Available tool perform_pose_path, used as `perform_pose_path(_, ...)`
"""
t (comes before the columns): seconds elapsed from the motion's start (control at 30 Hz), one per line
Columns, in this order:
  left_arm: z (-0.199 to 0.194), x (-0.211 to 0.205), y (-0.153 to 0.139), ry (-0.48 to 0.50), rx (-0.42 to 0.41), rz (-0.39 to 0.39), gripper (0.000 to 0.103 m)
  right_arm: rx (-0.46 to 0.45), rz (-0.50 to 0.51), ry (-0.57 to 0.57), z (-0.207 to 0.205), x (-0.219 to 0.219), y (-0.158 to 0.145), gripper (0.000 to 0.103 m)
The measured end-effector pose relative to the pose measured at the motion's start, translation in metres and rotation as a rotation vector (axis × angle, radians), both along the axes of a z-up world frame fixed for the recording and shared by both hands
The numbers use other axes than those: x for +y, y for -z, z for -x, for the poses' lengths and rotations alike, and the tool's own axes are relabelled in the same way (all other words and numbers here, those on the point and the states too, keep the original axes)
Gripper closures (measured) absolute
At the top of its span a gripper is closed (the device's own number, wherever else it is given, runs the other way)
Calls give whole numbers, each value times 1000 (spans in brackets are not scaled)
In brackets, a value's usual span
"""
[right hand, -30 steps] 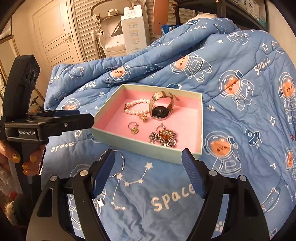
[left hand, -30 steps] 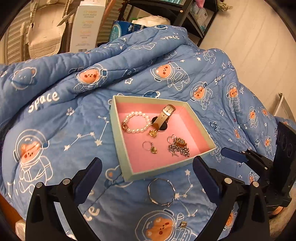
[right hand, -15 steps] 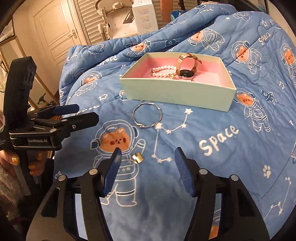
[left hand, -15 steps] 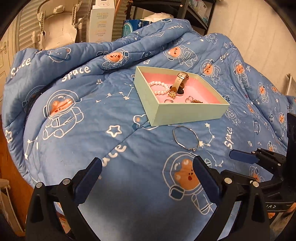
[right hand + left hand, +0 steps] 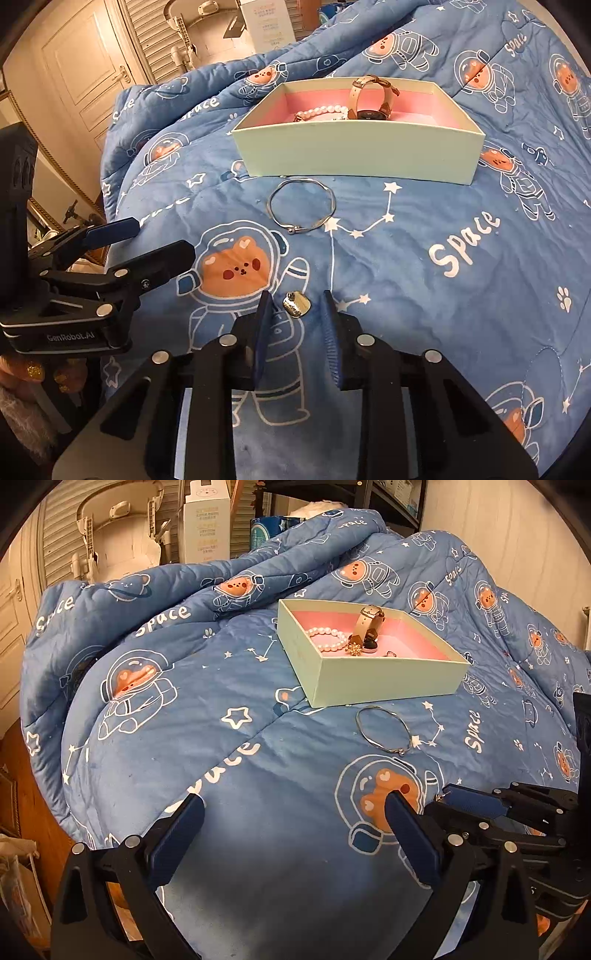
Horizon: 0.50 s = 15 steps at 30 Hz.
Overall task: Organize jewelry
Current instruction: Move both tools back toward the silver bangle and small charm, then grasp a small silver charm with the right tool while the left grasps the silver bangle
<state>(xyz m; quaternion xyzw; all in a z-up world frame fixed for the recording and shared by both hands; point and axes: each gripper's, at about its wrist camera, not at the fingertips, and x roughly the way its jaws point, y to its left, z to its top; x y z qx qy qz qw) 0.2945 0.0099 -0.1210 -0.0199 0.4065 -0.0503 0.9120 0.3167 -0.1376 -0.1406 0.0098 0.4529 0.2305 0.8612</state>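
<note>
Your right tongs (image 5: 295, 308) are closing around a small silver charm (image 5: 297, 303) that lies on the blue quilt (image 5: 424, 325); it sits in the gap between the blue pads, which do not seem to press on it yet, though the near edge of the charm is hidden behind the fingertips. You cannot find that charm in the left wrist view, where the right tongs (image 5: 448, 797) appear only side-on at the lower right and cover the spot. Just beyond it the thin silver bangle (image 5: 302, 206) lies flat on the quilt, just in front of the mint-green box (image 5: 354, 155). From your right view the box's near wall hides most of the pink floor, so you see only the tops of the pearl bracelet (image 5: 321, 110) and the watch (image 5: 371, 98); the left view looks further in and adds a small gold piece (image 5: 354, 649) beside them, too small to name. Your left tongs (image 5: 291, 812) stand wide open with nothing between them. Readable writing: "SPACE" repeated on the quilt, "GenRobot.AI" on the left tongs' body in the right view. The white carton (image 5: 207, 520) behind the bed has print too blurred to read
</note>
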Motion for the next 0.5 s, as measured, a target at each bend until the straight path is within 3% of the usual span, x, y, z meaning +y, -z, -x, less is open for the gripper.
perform_pose_path(0.1, -1, -2, 0, 6, 1, -13, 7, -8, 0, 3, 0, -1, 1, 87)
perform_pose_path(0.5, -22, -29, 0, 100, 16, -81, 17, -12, -28, 19, 7, -14, -3, 87)
